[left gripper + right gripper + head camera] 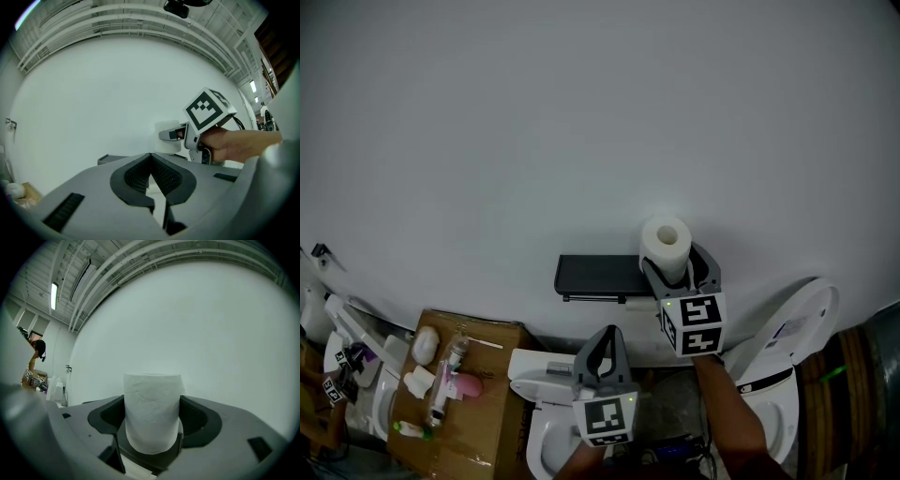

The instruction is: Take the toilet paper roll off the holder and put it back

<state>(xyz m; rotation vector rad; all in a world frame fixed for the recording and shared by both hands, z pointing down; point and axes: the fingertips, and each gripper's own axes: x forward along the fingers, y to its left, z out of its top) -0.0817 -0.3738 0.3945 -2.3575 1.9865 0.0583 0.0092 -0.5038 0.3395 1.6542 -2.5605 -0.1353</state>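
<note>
My right gripper (677,267) is shut on the white toilet paper roll (666,246), which stands upright between the jaws in front of the white wall. The right gripper view shows the roll (152,411) filling the gap, with both pads pressed on its sides. The dark wall-mounted holder (598,277) with its flat top shelf is just left of the roll. My left gripper (602,352) sits lower, below the holder, shut and holding nothing. In the left gripper view its pads (151,177) meet; the roll (166,137) and the right gripper (171,135) lie ahead.
White toilets (787,366) stand below, one at right with the lid raised, one (546,412) beneath my left gripper. A cardboard box (459,394) with bottles and small items is at lower left. A person (35,362) stands far off at left.
</note>
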